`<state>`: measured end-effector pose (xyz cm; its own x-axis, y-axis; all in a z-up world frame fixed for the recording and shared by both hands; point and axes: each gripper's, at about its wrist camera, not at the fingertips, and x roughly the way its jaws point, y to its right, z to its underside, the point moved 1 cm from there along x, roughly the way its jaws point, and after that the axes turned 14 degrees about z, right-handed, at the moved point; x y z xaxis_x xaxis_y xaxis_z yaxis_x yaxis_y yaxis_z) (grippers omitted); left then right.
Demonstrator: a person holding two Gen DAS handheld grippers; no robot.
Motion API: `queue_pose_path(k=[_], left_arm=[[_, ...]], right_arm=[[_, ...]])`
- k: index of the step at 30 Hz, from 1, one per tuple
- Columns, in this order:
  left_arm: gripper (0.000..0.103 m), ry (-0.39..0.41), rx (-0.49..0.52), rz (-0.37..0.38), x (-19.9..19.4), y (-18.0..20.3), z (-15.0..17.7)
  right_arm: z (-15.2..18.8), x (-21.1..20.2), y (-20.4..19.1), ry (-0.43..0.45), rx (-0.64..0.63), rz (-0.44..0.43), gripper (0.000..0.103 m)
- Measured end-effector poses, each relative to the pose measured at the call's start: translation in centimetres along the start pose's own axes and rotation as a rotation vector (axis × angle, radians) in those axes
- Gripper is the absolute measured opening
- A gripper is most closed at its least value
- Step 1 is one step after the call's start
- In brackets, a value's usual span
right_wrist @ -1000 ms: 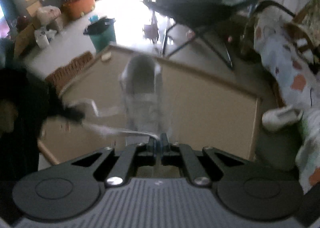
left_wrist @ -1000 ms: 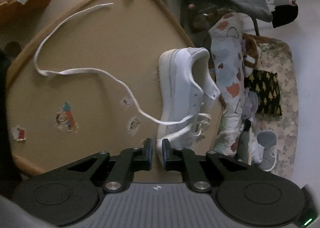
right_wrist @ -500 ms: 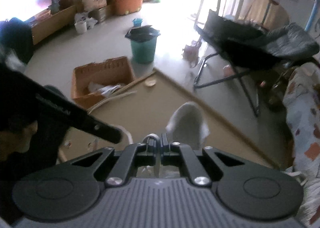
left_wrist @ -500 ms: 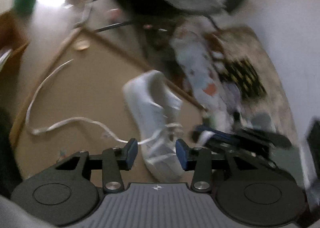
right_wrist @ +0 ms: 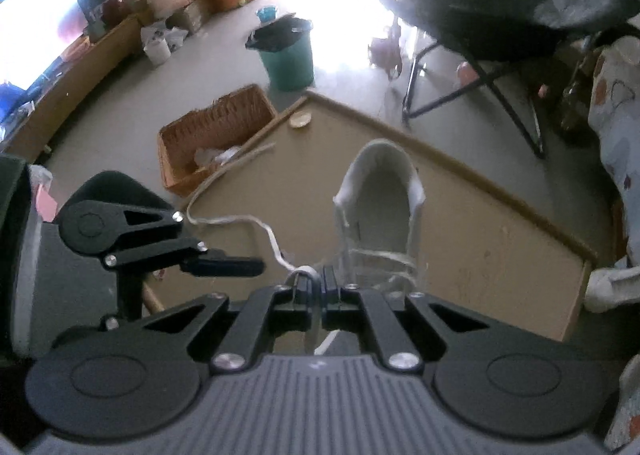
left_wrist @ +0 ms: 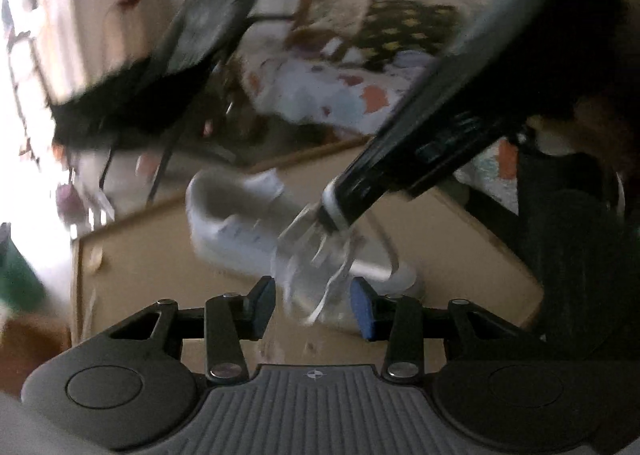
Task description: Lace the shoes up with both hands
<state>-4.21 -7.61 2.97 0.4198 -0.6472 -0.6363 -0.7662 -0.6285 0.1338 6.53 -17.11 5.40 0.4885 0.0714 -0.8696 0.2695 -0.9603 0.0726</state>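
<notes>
A white shoe (right_wrist: 380, 207) stands on the tan table (right_wrist: 500, 255), heel away from me in the right wrist view. My right gripper (right_wrist: 316, 283) is shut on a loop of the white lace (right_wrist: 224, 221), just in front of the shoe's eyelets. The lace trails left across the table. My left gripper (left_wrist: 313, 309) is open, hovering over the shoe (left_wrist: 236, 223) in a blurred view. A blurred strand of lace (left_wrist: 320, 295) shows between its fingers, but the pads do not press it. The right gripper (left_wrist: 340, 211) reaches in from the upper right. The left gripper's fingers (right_wrist: 240, 267) show at left.
A wicker basket (right_wrist: 216, 135) sits on the floor off the table's left edge, with a green bin (right_wrist: 288, 55) behind it. A black folding chair (right_wrist: 480, 35) stands beyond the far edge. Patterned bedding (left_wrist: 320, 91) lies to the right.
My left gripper went from nearly shut to open, rolled and lifted away from the table. My right gripper stayed shut on the lace and rose a little.
</notes>
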Motion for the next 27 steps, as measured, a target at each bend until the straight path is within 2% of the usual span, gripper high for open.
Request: queue_pose_path(k=[5, 6, 7, 8, 10, 11, 13, 18, 21, 23, 27], left_arm=[[0.04, -0.011, 0.135, -0.017, 1.3, 1.6, -1.6], [0.033, -0.009, 0.161, -0.032, 1.6, 1.9, -1.7], [0.017, -0.005, 0.18, -0.047, 2.0, 2.2, -1.9], [0.011, 0.004, 0.193, -0.058, 2.3, 2.4, -2.0], [0.005, 0.018, 0.186, -0.065, 2.4, 2.6, -2.2], [0.005, 0.024, 0.177, -0.06, 2.6, 2.6, -2.3], [0.005, 0.041, 0.125, -0.055, 2.5, 2.3, -2.3], [0.004, 0.075, -0.157, 0.014, 1.1, -0.1, -1.7], [0.004, 0.087, -0.271, 0.029, 0.0, -1.2, -0.4], [0.004, 0.084, -0.32, 0.04, -0.5, -1.5, 0.8], [0.004, 0.029, -0.312, 0.038, -0.2, -2.0, 2.5]], right_arm=[[0.6, 0.3, 0.6, -0.031, 0.001, 0.001, 0.004], [0.7, 0.2, 0.6, -0.032, -0.002, -0.001, 0.004], [0.8, 0.2, 0.7, -0.032, -0.007, -0.002, 0.004], [0.9, 0.1, 0.7, -0.033, -0.013, 0.001, 0.004], [1.1, 0.1, 0.8, -0.036, -0.022, 0.014, 0.004], [1.2, 0.0, 0.9, -0.036, -0.028, 0.021, 0.005], [1.5, 0.1, 1.1, -0.037, -0.033, 0.033, 0.005], [3.2, 0.2, 1.0, -0.042, -0.108, 0.089, 0.005], [4.8, 0.5, 0.6, -0.065, -0.157, 0.13, 0.005], [5.8, 0.8, 0.7, -0.081, -0.148, 0.148, 0.005], [7.2, 1.2, 2.0, -0.105, -0.082, 0.196, 0.005]])
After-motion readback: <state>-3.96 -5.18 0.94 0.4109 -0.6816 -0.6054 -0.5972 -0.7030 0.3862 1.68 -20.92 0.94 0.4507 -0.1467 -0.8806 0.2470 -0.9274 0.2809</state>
